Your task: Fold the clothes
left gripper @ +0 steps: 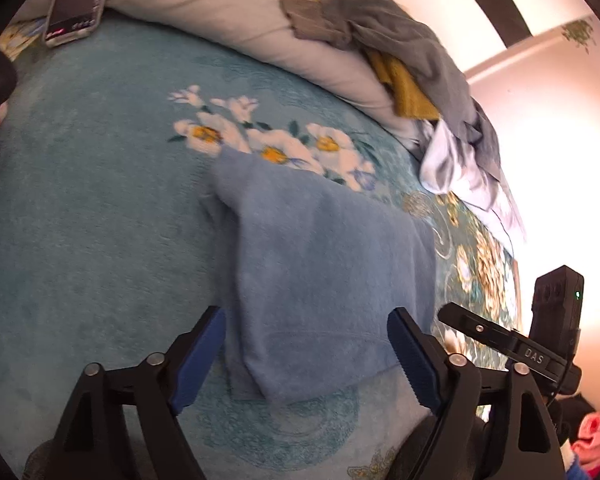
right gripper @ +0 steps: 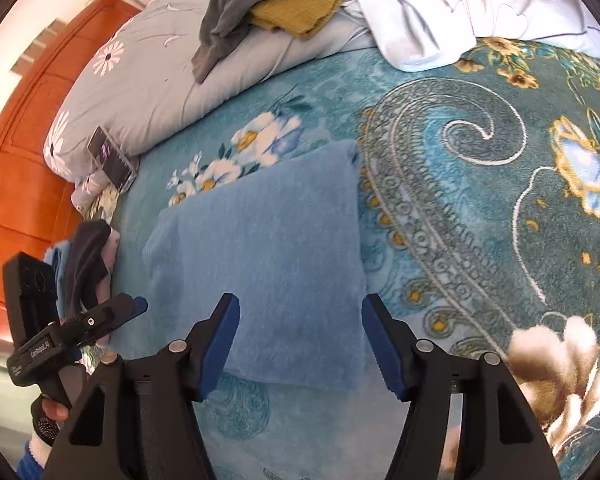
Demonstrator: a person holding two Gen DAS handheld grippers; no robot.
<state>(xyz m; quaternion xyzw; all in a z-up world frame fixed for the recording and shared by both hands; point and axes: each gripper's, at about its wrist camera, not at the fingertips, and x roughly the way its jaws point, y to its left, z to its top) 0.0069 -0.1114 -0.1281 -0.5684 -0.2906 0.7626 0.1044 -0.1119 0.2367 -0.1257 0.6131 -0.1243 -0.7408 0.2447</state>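
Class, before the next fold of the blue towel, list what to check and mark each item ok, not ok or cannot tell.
1. Left gripper open, clear of towel: ok.
2. Right gripper open, nothing held: ok.
3. Towel lies flat on the blanket: ok.
4. Towel edges lined up: cannot tell.
5. Phone clear of towel: ok.
6. Clothes pile clear of towel: ok.

light: bright, right-side glare, left cam | blur: slight | edges: fisheye warp, dark corners
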